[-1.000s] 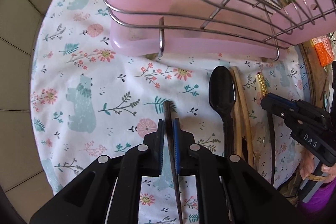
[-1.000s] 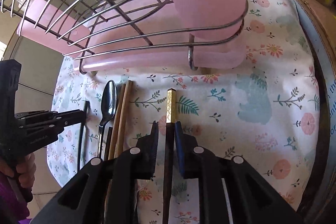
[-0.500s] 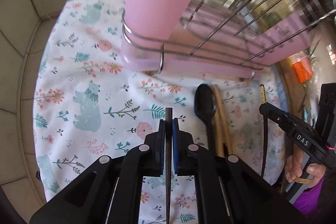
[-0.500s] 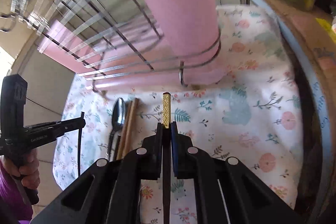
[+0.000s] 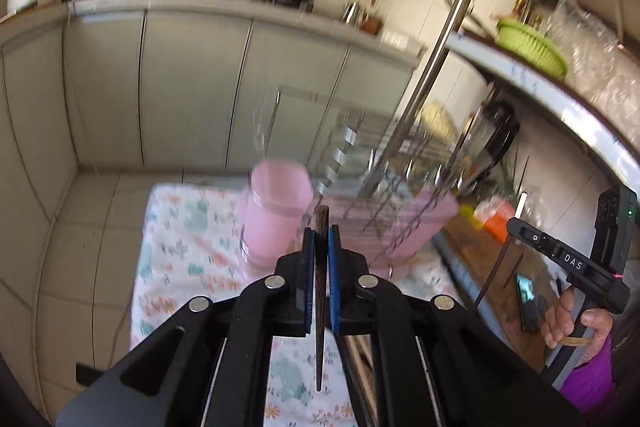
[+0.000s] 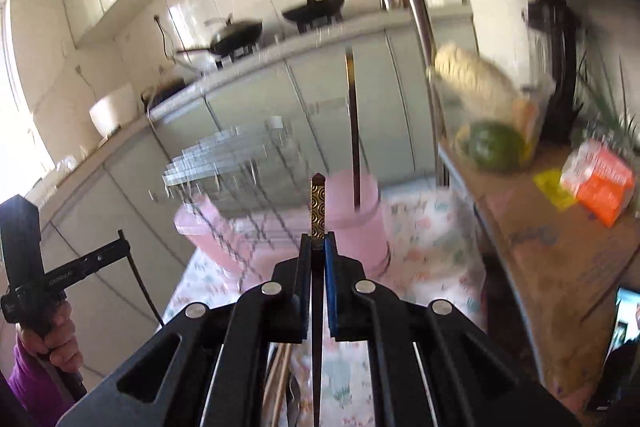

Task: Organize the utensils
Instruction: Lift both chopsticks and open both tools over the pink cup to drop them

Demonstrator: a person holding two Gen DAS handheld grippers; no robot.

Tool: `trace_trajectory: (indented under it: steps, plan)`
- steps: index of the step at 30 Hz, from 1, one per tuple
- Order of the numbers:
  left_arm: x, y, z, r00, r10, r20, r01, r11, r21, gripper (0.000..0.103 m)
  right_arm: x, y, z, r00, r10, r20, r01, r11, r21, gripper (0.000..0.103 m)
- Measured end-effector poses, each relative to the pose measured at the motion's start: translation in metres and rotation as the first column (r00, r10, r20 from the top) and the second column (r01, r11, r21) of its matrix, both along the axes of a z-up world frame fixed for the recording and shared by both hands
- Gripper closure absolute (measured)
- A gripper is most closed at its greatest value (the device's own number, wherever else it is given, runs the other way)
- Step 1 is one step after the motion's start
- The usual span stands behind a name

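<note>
In the left wrist view my left gripper (image 5: 320,239) is shut on a dark wooden chopstick (image 5: 319,327), held in the air above the floral cloth (image 5: 180,247). The pink cup (image 5: 276,211) at the end of the wire rack (image 5: 384,195) lies just ahead, below the chopstick's tip. My right gripper (image 6: 319,243) is shut on a dark chopstick with a gold patterned end (image 6: 319,207), in front of the same pink cup (image 6: 360,223). A thin dark stick (image 6: 353,127) rises from that cup. Each view shows the other gripper (image 5: 520,227) (image 6: 124,247) with its chopstick hanging.
Wooden chopsticks (image 6: 280,379) lie on the cloth below the grippers. A wooden shelf at the right holds an orange box (image 6: 600,187) and a bag of vegetables (image 6: 492,143). A metal pole (image 5: 440,51) rises beside the rack. Cabinets and woks stand behind.
Both grippers have risen and tilted upward, lifting their chopsticks off the cloth. The pink cup and rack, once overhead, now sit lower in view. The right jaws closed onto their chopstick.
</note>
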State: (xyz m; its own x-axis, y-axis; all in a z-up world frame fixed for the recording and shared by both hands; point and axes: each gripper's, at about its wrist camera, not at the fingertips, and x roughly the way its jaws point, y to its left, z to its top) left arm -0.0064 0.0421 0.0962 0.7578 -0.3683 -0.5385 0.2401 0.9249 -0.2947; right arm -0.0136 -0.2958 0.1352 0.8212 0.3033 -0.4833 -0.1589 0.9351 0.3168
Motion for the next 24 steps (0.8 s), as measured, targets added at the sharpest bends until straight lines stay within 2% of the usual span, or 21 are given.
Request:
trace_trajectory:
  steps: [6, 9, 13, 19, 24]
  plan:
    - [0.012, 0.011, 0.065, 0.989, 0.042, 0.145, -0.035, 0.998, -0.056, 0.097, 0.005, -0.010, 0.072, 0.976, -0.067, 0.210, 0.071, 0.997, -0.014, 0.097]
    - [0.023, 0.012, 0.088, 0.973, 0.073, 0.220, -0.060, 0.996, -0.065, 0.097, 0.017, -0.012, 0.097, 0.955, -0.098, 0.281, 0.108, 0.994, -0.021, 0.097]
    - [0.042, 0.012, 0.107, 0.953, 0.110, 0.282, -0.096, 0.993, -0.061, 0.097, 0.036, -0.010, 0.108, 0.933, -0.125, 0.337, 0.151, 0.987, -0.054, 0.097]
    - [0.081, 0.005, 0.088, 0.952, 0.141, 0.273, -0.145, 0.989, -0.005, 0.097, 0.077, -0.006, 0.095, 0.937, -0.131, 0.324, 0.168, 0.982, -0.089, 0.097]
    - [0.106, 0.001, 0.050, 0.974, 0.137, 0.178, -0.144, 0.989, 0.025, 0.097, 0.101, -0.002, 0.061, 0.968, -0.117, 0.223, 0.148, 0.980, -0.130, 0.097]
